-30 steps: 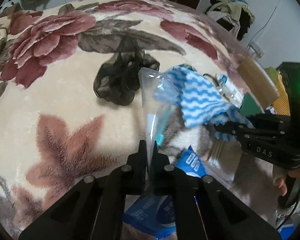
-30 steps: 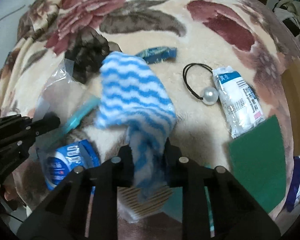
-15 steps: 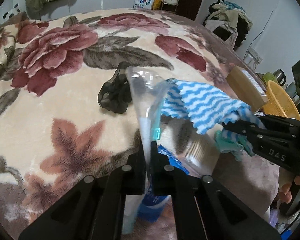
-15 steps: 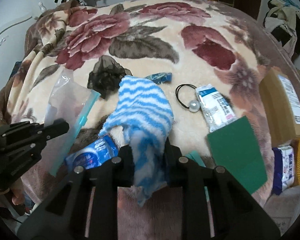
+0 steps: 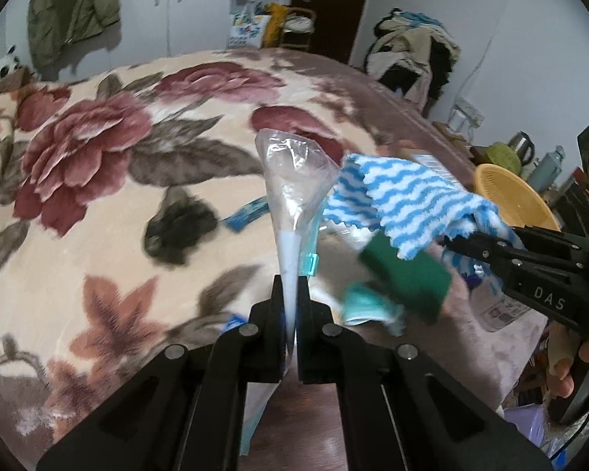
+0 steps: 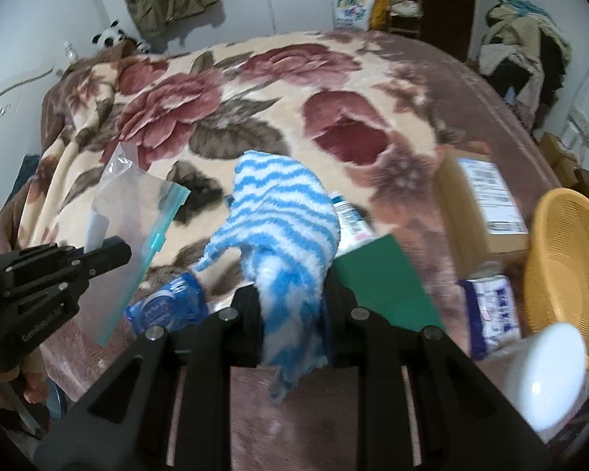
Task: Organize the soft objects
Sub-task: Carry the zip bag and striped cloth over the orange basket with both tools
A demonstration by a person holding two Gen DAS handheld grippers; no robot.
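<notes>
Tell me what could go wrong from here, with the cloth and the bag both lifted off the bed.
1. The left gripper pinches the clear plastic zip bag at one edge only, so its mouth looks collapsed; the fluffy blue-and-white striped cloth may snag on it.
2. The right gripper holds the cloth bunched, its tail dangling; it could slip out.
3. The swinging cloth might brush the green sheet beneath.
</notes>
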